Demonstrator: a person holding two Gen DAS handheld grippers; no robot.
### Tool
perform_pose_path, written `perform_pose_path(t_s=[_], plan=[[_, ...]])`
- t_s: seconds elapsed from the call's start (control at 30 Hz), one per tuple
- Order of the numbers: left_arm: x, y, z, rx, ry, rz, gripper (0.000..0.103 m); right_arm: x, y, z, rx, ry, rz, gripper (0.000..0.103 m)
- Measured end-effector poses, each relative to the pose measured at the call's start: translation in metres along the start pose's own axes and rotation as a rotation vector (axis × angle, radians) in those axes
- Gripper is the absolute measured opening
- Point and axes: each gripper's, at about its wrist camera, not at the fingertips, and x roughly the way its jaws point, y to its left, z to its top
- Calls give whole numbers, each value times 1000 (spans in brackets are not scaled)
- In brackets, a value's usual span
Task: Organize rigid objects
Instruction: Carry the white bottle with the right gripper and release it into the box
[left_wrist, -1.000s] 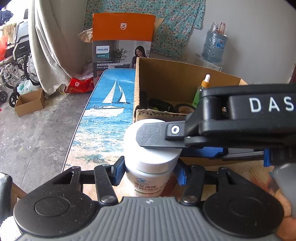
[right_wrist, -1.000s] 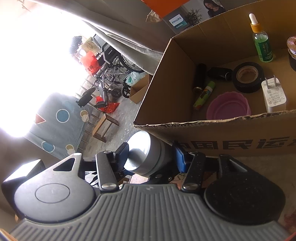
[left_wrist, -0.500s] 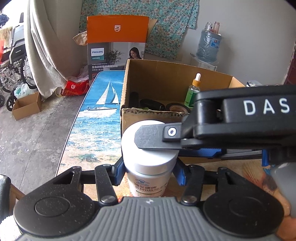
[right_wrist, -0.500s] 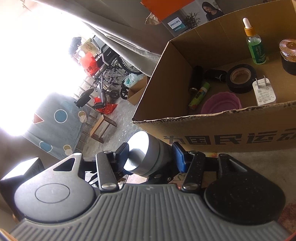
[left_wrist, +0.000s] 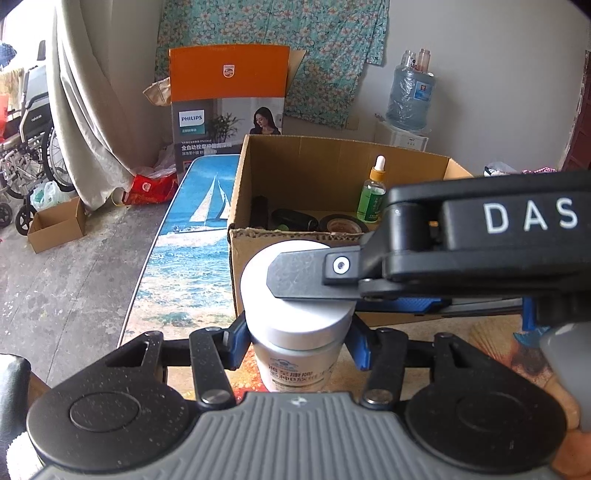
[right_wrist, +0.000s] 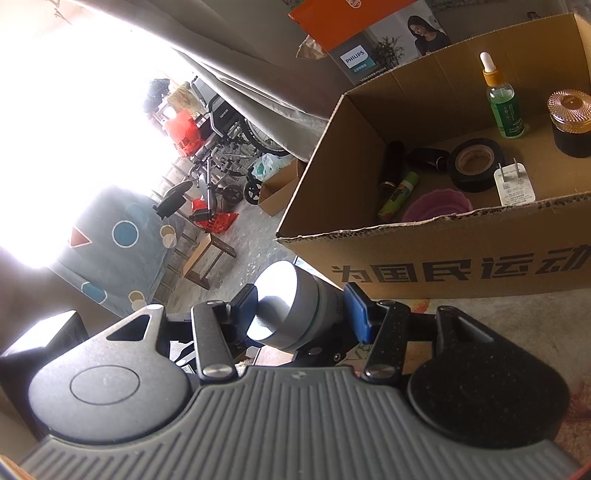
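Seen from the left wrist view, the left tool (left_wrist: 297, 345) has its blue pads pressed on either side of a white supplement bottle (left_wrist: 295, 325), which stands upright just below its broad white cap; the right tool (left_wrist: 314, 275) reaches in from the right, one dark finger lying across the cap. Behind the bottle, close to it, stands the open cardboard box (left_wrist: 332, 162) on the tabletop (left_wrist: 192, 258), already holding a dropper bottle (left_wrist: 372, 195) and a tape roll (left_wrist: 341, 223). Turning to the right wrist view, the right tool (right_wrist: 301, 314) is closed about halfway on the same bottle's cap (right_wrist: 284, 306), so both tools hold one object, just in front of the box's near wall (right_wrist: 443, 254). Inside lie a charger plug (right_wrist: 515, 184), a pink dish (right_wrist: 437, 205) and a dark jar (right_wrist: 572, 123). The step in hand is probably a handover or a cap twist before boxing; the next move calls for one tool to release, then a lift over the near wall.
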Motion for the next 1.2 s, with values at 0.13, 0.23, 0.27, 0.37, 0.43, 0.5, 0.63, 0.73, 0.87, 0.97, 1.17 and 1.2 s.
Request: perform_pose_path(t_s=[0.13,0.23,0.27,0.37,0.43,0.5,0.63,0.73,0.87,0.97,1.17,1.2], plan=[[-20,-1,3,7,-33,21,54,-9,9,1,-26,-11,26,51],[-42,0,10,16,-75,45,54,-20,26,5,-60,-27,62,51],[-50,1,14,20,-93,52,54,-23,32,6,-71,-37,76,52],[-74,1,29,41,-152,78,54,-38,55,14,-117,-80,119,52],[-86,-2,43,61,-193,92,54,-48,69,22,-151,-118,142,52],[-95,-6,58,78,-224,92,54,-59,80,31,-180,-159,156,52],[-98,-26,94,121,-280,48,54,-86,85,61,-215,-245,153,52],[-85,-49,116,146,-295,-23,54,-109,74,83,-222,-303,110,52],[-51,-85,133,164,-275,-144,54,-137,38,107,-206,-358,14,52],[-13,-112,137,184,-216,-212,54,-149,-4,118,-151,-362,-61,52],[64,-148,126,203,-37,-307,54,-145,-91,110,-4,-317,-164,52],[75,-150,124,203,-11,-314,54,-143,-102,106,17,-307,-173,52]])
